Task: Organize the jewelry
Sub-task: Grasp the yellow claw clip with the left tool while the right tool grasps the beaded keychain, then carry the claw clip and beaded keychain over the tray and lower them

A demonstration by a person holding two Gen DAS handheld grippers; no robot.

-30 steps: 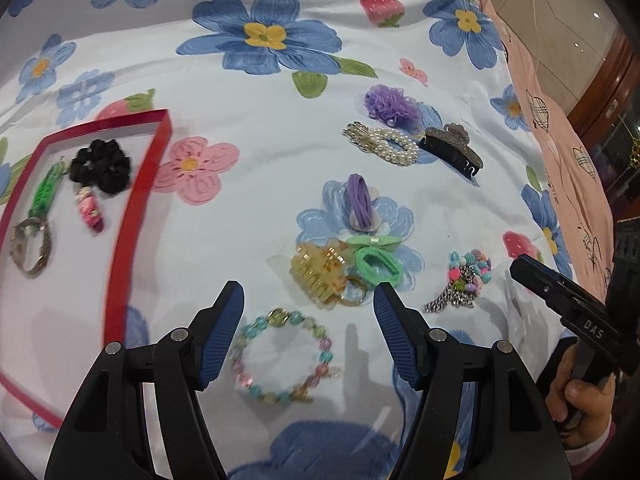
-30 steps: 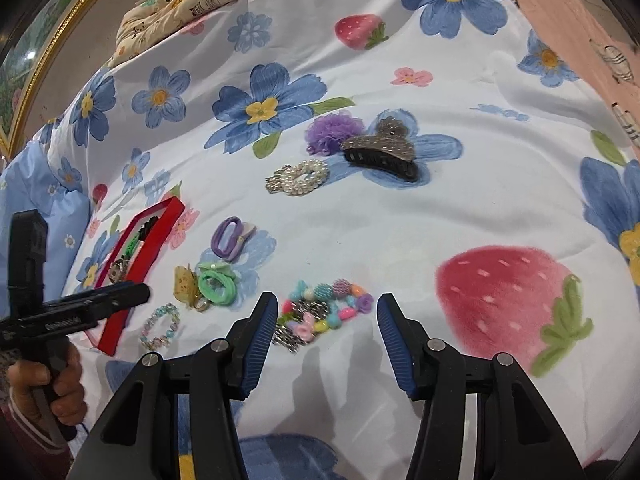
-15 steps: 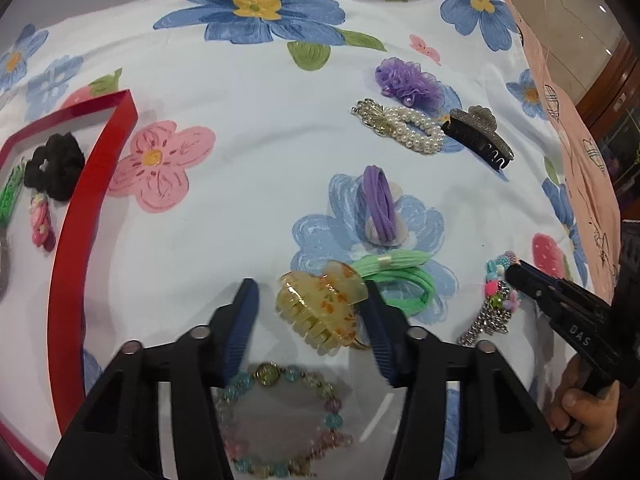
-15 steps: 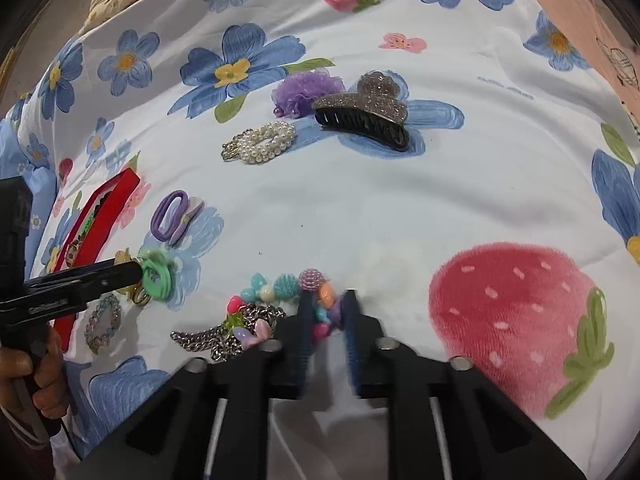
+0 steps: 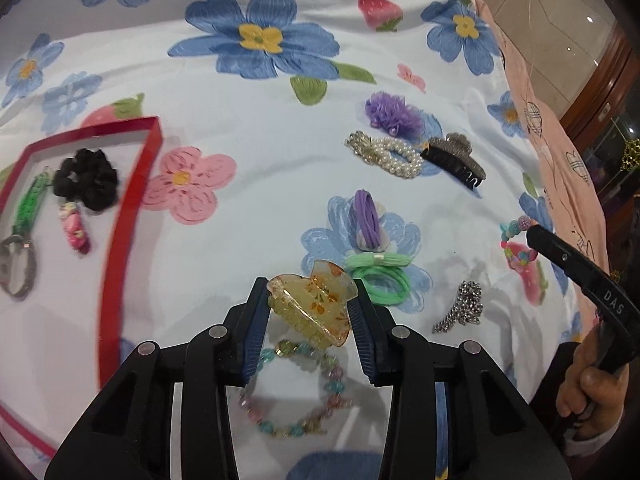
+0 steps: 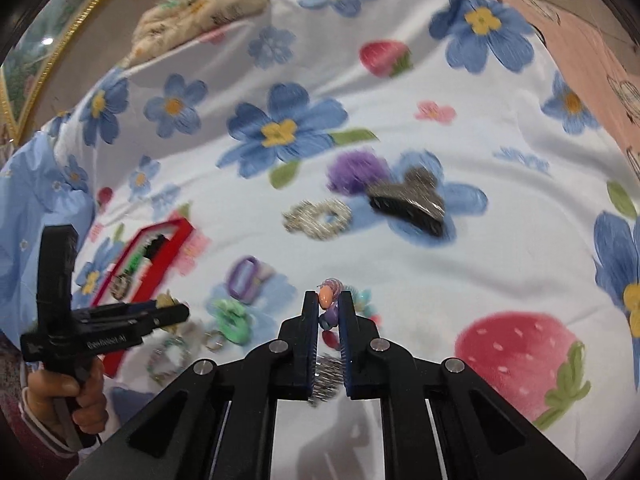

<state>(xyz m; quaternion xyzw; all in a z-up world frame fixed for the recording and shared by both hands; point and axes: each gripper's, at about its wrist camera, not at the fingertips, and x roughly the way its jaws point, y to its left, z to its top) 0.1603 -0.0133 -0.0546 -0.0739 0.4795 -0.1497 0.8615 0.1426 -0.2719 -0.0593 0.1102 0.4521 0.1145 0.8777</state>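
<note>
Left tool point(image 5: 311, 308): jaws have just been closing, now clamped on the amber claw clip point(image 5: 314, 307), one pad on each side, clip lifted over the pastel bead bracelet point(image 5: 294, 390), which lies flat on the bed sheet point(image 5: 248, 128).

Right tool point(image 6: 329, 316): jaws nearly together, pinching the colourful bead bracelet point(image 6: 326, 298); its silver chain point(image 5: 460, 307) hangs below the beads.

Red tray point(image 5: 116, 240) sits at the left of the sheet. It holds a black scrunchie point(image 5: 86, 184), a green strap keyring point(image 5: 24, 220) and a pink charm point(image 5: 76, 232).

On the sheet outside the tray: green hair ties point(image 5: 380, 276) just beside the clip, purple hair tie point(image 5: 366, 220) behind them, then pearl clip point(image 5: 386, 154), dark claw clip point(image 5: 454, 160) and purple pom point(image 5: 394, 112) grouped further back.
</note>
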